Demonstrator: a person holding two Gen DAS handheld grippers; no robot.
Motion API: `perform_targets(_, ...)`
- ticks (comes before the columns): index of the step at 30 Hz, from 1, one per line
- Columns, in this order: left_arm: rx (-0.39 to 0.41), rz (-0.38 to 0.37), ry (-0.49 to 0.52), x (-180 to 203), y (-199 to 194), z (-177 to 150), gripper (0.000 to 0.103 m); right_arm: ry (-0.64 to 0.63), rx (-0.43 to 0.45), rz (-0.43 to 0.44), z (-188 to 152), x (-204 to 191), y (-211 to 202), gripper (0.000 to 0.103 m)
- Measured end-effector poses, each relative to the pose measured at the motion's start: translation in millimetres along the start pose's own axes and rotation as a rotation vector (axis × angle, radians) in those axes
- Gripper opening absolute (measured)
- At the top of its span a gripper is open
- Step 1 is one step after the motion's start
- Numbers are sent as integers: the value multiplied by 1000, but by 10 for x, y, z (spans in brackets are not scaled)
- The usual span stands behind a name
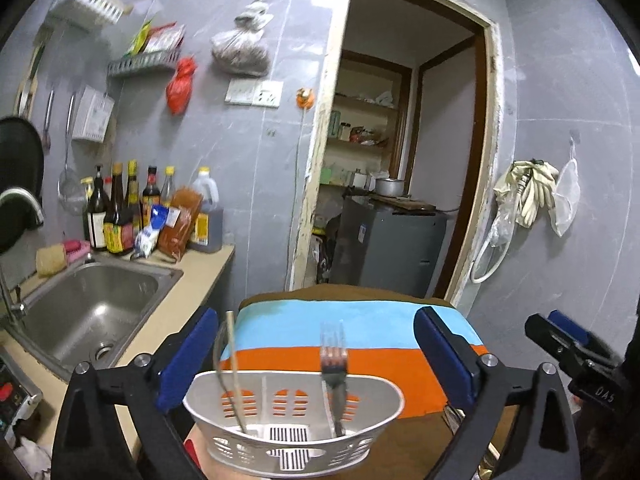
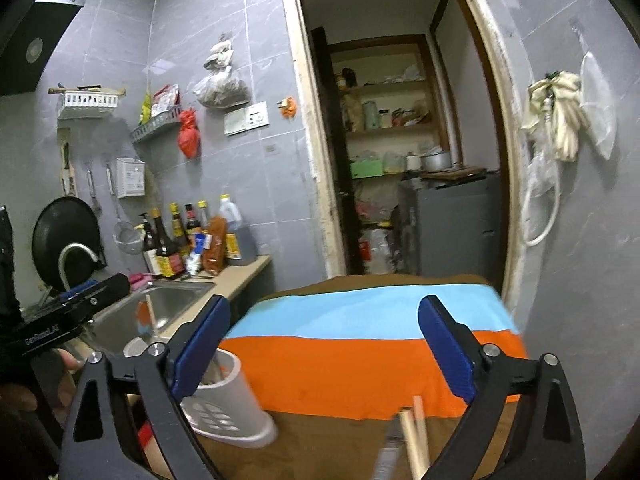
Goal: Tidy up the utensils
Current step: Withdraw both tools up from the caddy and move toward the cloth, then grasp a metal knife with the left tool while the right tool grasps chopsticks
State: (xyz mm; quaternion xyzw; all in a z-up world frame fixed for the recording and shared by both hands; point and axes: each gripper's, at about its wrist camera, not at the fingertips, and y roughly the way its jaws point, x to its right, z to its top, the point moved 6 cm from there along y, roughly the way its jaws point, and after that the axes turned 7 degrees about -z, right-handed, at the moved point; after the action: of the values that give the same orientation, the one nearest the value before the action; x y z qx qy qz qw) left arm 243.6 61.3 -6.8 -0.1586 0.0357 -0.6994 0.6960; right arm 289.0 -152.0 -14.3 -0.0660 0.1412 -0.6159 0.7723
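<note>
A white perforated utensil holder (image 1: 294, 426) stands on the striped cloth, right under my left gripper (image 1: 316, 360), whose jaws stand wide apart and empty. A metal fork (image 1: 334, 364) stands tines-up in its right part and a thin spoon-like utensil (image 1: 229, 364) leans in its left part. In the right wrist view the holder (image 2: 224, 400) sits at the lower left, partly behind the left finger. My right gripper (image 2: 320, 352) is open and empty above the cloth. Wooden chopsticks (image 2: 416, 436) and a blurred metal utensil (image 2: 390, 448) lie on the brown cloth below it.
The table wears an orange, blue and brown cloth (image 1: 360, 320). A steel sink (image 1: 92, 308) and counter with sauce bottles (image 1: 132, 208) are to the left. A doorway (image 1: 400, 160) to a pantry is behind. The other gripper (image 1: 576, 356) shows at the right.
</note>
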Motion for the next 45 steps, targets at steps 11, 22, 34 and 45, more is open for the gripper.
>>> perform_targets(11, 3, -14, 63, 661, 30, -160, 100, -49, 11, -72, 91, 617, -278, 96)
perform_targets(22, -37, 4, 98, 1196, 166, -509, 100, -55, -25, -80, -38, 1167, -254, 96)
perform_targets(34, -233, -47, 92, 1447, 604, -1112, 100, -12, -163, -55, -496, 1626, 79, 96)
perform_targets(45, -436, -97, 54, 1454, 1021, -1631, 96, 31, -327, 18, -1189, 1695, 497, 75)
